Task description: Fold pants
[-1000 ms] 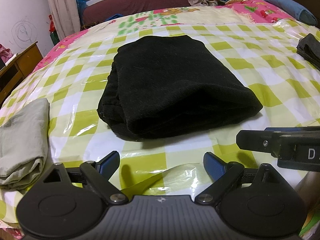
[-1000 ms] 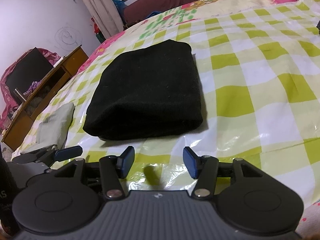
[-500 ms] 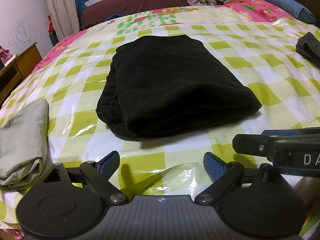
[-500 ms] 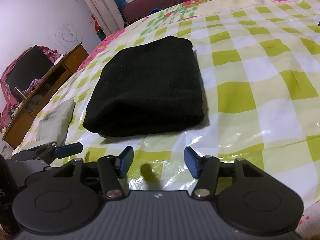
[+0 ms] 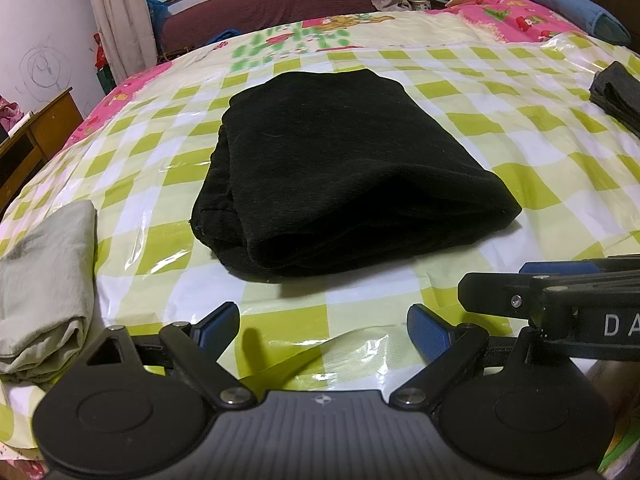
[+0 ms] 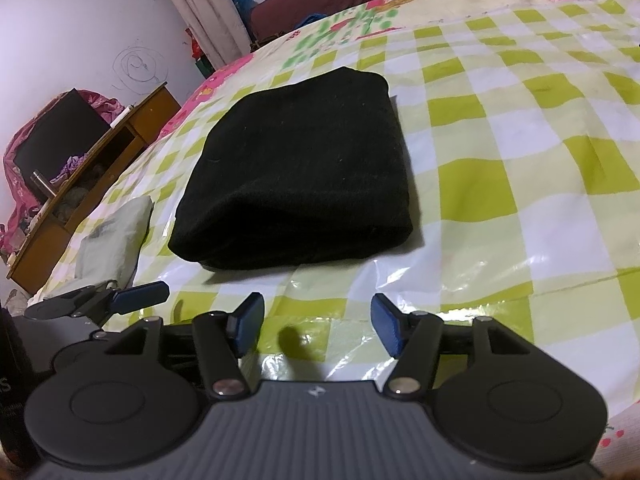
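One pair of black pants (image 5: 344,168), folded into a thick bundle, on the bed's checked plastic cover (image 5: 532,144).
Bundle lies just ahead of both tongs, apart from them. Left tongs (image 5: 323,330) released, nothing between the pads; right tongs (image 6: 316,326) likewise spread and empty. Grey-green folded cloth (image 5: 44,288) left of left tongs; dark garment (image 5: 618,94) far right.
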Available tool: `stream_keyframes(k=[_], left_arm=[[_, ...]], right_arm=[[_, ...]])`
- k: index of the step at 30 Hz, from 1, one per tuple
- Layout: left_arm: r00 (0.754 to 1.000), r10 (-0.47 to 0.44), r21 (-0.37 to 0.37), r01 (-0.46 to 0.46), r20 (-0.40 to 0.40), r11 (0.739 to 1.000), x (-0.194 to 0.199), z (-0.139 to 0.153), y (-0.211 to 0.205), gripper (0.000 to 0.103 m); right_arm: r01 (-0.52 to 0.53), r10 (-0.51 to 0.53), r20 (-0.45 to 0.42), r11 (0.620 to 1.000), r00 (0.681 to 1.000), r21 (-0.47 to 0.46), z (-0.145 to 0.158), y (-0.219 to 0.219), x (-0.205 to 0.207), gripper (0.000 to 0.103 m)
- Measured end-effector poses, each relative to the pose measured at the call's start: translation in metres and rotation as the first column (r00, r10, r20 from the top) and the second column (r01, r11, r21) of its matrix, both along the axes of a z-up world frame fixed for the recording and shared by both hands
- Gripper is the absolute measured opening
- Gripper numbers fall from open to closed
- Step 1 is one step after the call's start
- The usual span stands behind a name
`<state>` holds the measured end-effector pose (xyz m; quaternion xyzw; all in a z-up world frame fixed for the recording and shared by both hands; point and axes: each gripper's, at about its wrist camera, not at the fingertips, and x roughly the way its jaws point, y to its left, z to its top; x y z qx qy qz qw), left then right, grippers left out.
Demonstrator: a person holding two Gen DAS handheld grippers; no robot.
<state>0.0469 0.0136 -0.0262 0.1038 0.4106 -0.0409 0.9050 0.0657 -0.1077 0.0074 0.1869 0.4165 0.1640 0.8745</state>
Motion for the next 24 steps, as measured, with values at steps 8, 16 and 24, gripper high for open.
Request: stream_keyframes(k=[8, 16, 24], left_arm=[[1.0, -0.002, 0.0, 0.002, 0.001, 1.0, -0.0004, 0.0006, 0.0004, 0.103], [1.0, 0.001, 0.003, -0.001, 0.003, 1.0, -0.0007, 0.0017, 0.0014, 0.103], [1.0, -0.016, 0.012, 0.016, 0.006, 1.0, -0.0016, 0.0019, 0.0012, 0.103]], right_arm=[[0.0, 0.0, -0.001, 1.0, 1.0, 0.0, -0.0003, 0.0005, -0.0003, 0.061], [-0.001, 0.001, -0.001, 1.0, 1.0, 0.001, -0.0005, 0.0003, -0.0004, 0.062], [-0.001, 0.001, -0.002, 1.0, 1.0, 0.001, -0.0009, 0.0008, -0.0012, 0.062]])
